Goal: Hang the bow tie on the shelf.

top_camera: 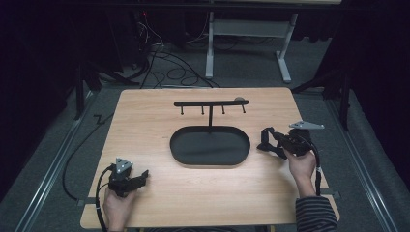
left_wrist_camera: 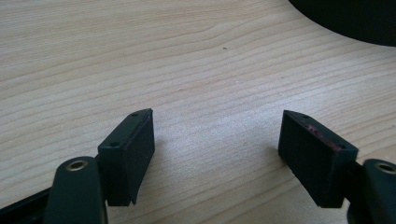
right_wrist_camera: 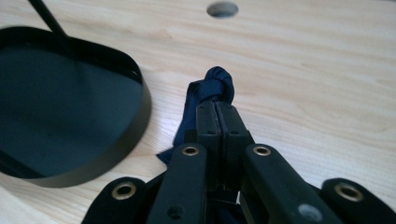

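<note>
High view, looking down the wooden worktop point(top_camera: 145, 193): the right claw point(top_camera: 267, 143), held just off the right end of a black oval tray point(top_camera: 179, 150), is clamped shut on a small dark blue knotted piece of cloth point(right_wrist_camera: 212, 88), lifted a little clear of the wood. Right gripper view has the two black jaws pressed together with the knot poking out beyond their tips and loose fabric hanging to the left, beside the tray's rim. Behind the tray, a thin post carries a black hook rack point(top_camera: 211, 103) with four small pegs, so the pinch near the knot is probably meant to leave a loop free for hanging. The right hand point(top_camera: 302, 164), in a striped sleeve, reaches in from the lower right, its claw aimed leftward toward the tray. At the near left corner the left claw point(top_camera: 142, 177) lies low on the worktop, angled right; left gripper view shows its jaws wide apart over bare wood, holding nothing, apparently parked out of the way.
</note>
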The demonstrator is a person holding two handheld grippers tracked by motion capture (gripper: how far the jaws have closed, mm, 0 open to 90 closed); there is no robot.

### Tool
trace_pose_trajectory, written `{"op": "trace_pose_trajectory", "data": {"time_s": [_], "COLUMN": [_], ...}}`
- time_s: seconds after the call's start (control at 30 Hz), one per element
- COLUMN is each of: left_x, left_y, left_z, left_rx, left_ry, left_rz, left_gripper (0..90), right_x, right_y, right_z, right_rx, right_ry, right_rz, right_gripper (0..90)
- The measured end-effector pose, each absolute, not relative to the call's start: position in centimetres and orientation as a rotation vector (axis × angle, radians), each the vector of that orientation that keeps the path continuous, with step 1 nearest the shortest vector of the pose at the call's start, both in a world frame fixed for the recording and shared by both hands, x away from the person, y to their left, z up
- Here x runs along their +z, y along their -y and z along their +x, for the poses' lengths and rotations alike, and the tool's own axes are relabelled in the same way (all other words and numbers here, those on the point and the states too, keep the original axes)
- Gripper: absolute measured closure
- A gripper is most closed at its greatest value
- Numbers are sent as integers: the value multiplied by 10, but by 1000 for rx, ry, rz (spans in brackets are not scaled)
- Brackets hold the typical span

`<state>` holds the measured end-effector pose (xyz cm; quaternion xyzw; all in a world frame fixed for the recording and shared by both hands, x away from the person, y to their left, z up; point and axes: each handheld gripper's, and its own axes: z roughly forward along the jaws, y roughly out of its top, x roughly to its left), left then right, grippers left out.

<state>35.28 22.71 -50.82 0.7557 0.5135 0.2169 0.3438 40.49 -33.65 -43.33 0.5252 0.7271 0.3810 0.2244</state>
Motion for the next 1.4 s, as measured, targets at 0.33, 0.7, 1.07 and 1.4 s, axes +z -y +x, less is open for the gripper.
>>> {"op": "trace_pose_trajectory", "data": {"time_s": [0.33, 0.7, 1.07, 1.4], "left_x": [-508, -509, -509, -508], "left_y": [-227, -227, -226, -227], "left_z": [353, 353, 353, 353], "left_rx": [568, 569, 571, 563], "left_ry": [-1334, -1334, -1334, -1334], "left_rz": [1963, 1960, 1960, 1965], "left_gripper": [275, 275, 276, 275], "right_x": [-419, -405, -394, -390], "right_y": [332, 321, 305, 287], "right_z": [390, 372, 359, 355], "right_rx": [1124, 1187, 1249, 1285], "right_ry": [-2003, -2011, -2049, -2094], "right_rz": [1384, 1292, 1202, 1149], "right_gripper": [900, 900, 900, 900]}}
